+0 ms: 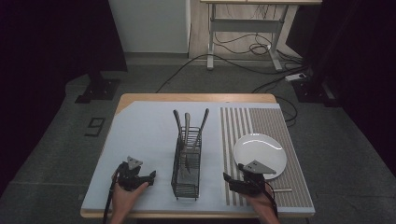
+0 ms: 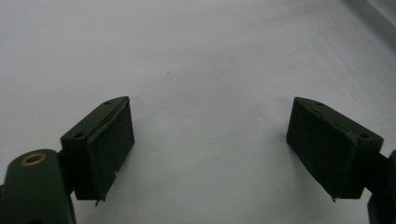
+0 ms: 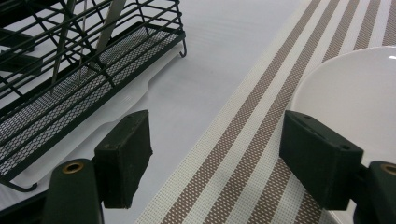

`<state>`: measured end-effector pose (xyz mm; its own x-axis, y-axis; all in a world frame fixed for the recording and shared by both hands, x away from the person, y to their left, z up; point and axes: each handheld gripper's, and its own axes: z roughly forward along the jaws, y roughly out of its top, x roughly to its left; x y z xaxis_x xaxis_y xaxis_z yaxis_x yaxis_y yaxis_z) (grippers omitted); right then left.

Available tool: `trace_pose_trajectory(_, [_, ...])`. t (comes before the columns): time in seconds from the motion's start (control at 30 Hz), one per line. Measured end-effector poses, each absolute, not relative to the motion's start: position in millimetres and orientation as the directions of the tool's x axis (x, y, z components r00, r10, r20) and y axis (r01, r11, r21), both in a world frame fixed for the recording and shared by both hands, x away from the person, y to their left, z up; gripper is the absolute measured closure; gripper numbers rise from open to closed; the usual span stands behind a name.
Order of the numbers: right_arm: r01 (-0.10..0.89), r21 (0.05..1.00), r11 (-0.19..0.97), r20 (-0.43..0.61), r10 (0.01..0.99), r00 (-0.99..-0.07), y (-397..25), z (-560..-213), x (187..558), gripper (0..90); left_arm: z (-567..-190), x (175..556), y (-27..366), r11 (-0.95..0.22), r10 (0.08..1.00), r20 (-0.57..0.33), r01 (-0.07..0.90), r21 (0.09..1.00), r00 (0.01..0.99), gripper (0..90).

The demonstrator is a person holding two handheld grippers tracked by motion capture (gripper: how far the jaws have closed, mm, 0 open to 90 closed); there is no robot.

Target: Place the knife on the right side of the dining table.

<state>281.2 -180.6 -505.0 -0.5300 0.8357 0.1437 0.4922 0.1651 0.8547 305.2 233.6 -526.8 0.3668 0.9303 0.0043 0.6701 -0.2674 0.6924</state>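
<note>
High view is showing a black wire caddy [image 1: 187,165] standing near the middle of the table [image 1: 140,135], between the two grippers, with three utensils [image 1: 187,128] standing in it, their handles leaning up and apart above its rim. Just to the right of the caddy a striped placemat [image 1: 261,122] is lying on the pale table cover, and a white plate [image 1: 260,154] is sitting on the near part of that mat.

Right gripper [image 3: 215,163] is hovering low over the left edge of the placemat, just right of the caddy and apart from it; its jaws are standing wide open and holding nothing. In the right gripper view the caddy's mesh floor and wire wall are lying up and to the left, with thin utensil shafts crossing inside, while the plate's rim is curving in beside the right jaw.

Left gripper [image 2: 210,154] is hanging over bare table cover to the left of the caddy, well clear of it; its jaws are also spread wide with nothing between them. In the high view both hands are coming in from the near edge, the left hand [image 1: 126,193] cupping its gripper from below.

Beyond the table, a desk frame [image 1: 245,32] is standing on the floor with cables trailing beneath it.
</note>
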Motion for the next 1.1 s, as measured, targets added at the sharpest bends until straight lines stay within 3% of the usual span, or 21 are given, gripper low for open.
trace_pose_trajectory(0.7, [0.485, 0.87, 0.09, 0.204, 0.829, -0.521, -193, -488, 296, 27.4, -527, 306, 234, -0.267, 0.93, 0.002, 0.673, 0.69, 0.367, 14.3])
trace_pose_trajectory(1.1, [0.446, 0.891, 0.087, 0.203, 0.802, -0.562, -170, -459, 320, 32.5, -527, 306, 233, -0.27, 0.93, 0.007, 0.671, 0.691, 0.367, 14.3])
